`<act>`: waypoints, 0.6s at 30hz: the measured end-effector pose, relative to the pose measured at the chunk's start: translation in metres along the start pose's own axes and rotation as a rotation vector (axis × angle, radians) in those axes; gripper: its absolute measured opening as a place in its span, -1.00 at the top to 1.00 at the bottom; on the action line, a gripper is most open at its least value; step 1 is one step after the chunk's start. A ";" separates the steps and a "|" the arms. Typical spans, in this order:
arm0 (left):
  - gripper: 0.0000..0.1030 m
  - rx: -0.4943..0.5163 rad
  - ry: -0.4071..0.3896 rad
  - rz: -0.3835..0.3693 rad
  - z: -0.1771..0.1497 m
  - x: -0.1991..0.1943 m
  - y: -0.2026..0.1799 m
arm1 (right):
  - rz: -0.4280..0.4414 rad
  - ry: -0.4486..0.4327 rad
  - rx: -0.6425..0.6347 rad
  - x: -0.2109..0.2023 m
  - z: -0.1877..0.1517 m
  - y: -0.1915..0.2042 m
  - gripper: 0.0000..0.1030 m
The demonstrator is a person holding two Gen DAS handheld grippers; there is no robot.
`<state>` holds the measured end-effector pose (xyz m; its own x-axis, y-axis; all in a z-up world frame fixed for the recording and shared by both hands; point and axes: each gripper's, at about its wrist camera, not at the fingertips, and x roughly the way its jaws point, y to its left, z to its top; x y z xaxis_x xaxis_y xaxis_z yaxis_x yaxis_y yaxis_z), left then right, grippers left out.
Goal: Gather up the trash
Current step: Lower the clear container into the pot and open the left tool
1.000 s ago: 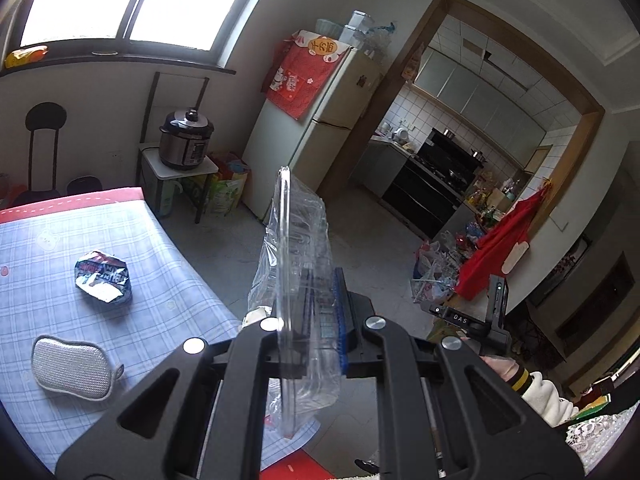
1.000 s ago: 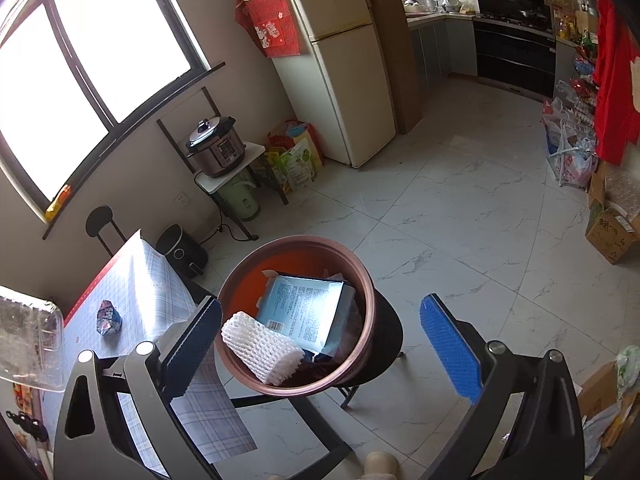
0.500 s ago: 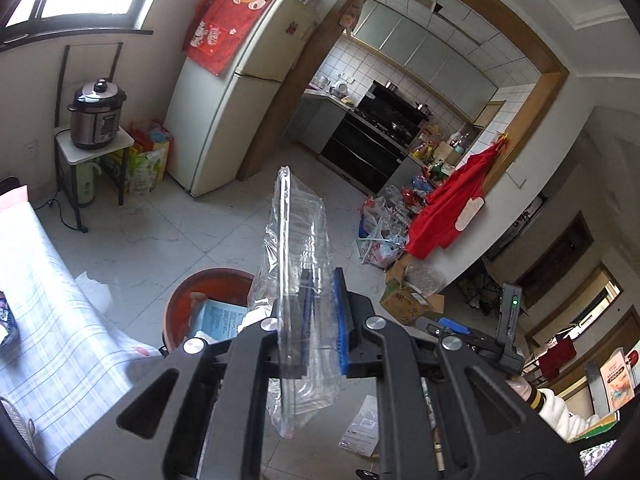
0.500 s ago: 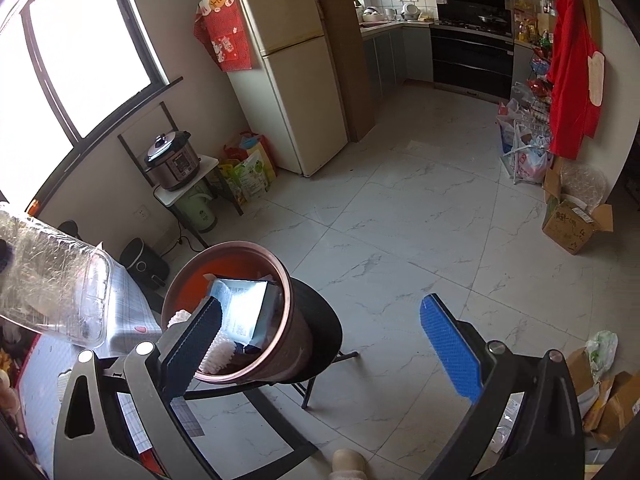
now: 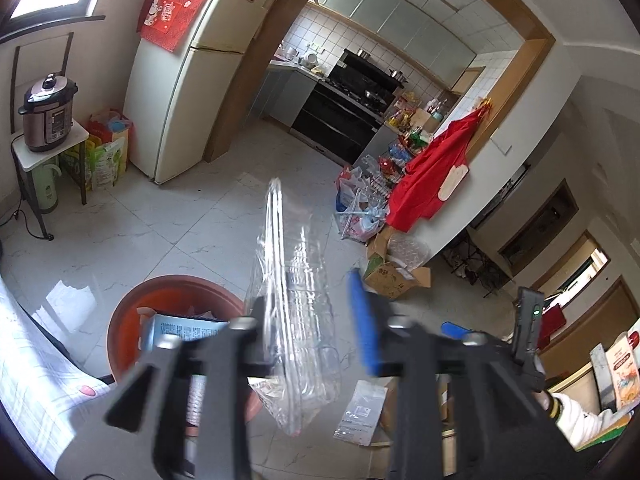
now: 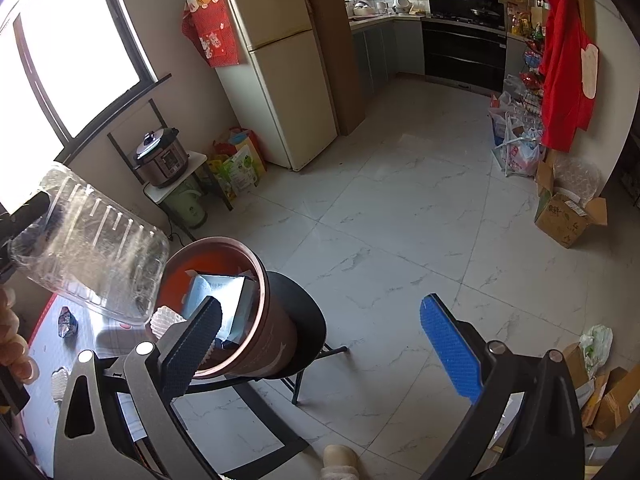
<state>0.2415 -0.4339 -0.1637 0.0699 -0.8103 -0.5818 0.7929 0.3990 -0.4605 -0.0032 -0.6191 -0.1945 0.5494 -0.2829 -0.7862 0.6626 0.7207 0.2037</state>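
Note:
A clear plastic clamshell box (image 5: 296, 304) stands between the fingers of my left gripper (image 5: 316, 312). The jaws have spread and the blue pad (image 5: 362, 316) is off the box. In the right wrist view the box (image 6: 92, 248) hangs just left of and above the brown bin (image 6: 256, 320), which sits on a black stool (image 6: 304, 316) and holds a blue packet (image 6: 218, 296) and a white foam net (image 6: 164, 320). The bin also shows at lower left in the left wrist view (image 5: 132, 308). My right gripper (image 6: 320, 332) is wide open and empty over the floor beside the bin.
A crumpled wrapper (image 6: 67, 322) lies on the checked table (image 6: 44, 344) at lower left. A fridge (image 6: 280, 72), a rice cooker on a small stand (image 6: 162, 160), cardboard boxes (image 6: 568, 216) and bags stand around the tiled floor.
My left gripper has swung with the box from over the table towards the bin, and its jaws have opened off the box. The right gripper has stayed open and shifted slightly.

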 end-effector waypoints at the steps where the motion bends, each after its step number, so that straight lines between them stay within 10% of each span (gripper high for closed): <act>1: -0.78 0.014 -0.003 0.055 0.001 0.005 0.003 | 0.001 0.003 0.000 0.001 0.000 0.000 -0.90; 18: -0.88 -0.050 -0.045 0.373 -0.034 -0.079 0.065 | 0.072 0.038 -0.068 0.014 -0.004 0.052 -0.90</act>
<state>0.2670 -0.3291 -0.1704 0.3756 -0.6227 -0.6864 0.6777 0.6897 -0.2549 0.0368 -0.5834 -0.1973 0.5741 -0.2055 -0.7926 0.5850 0.7802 0.2215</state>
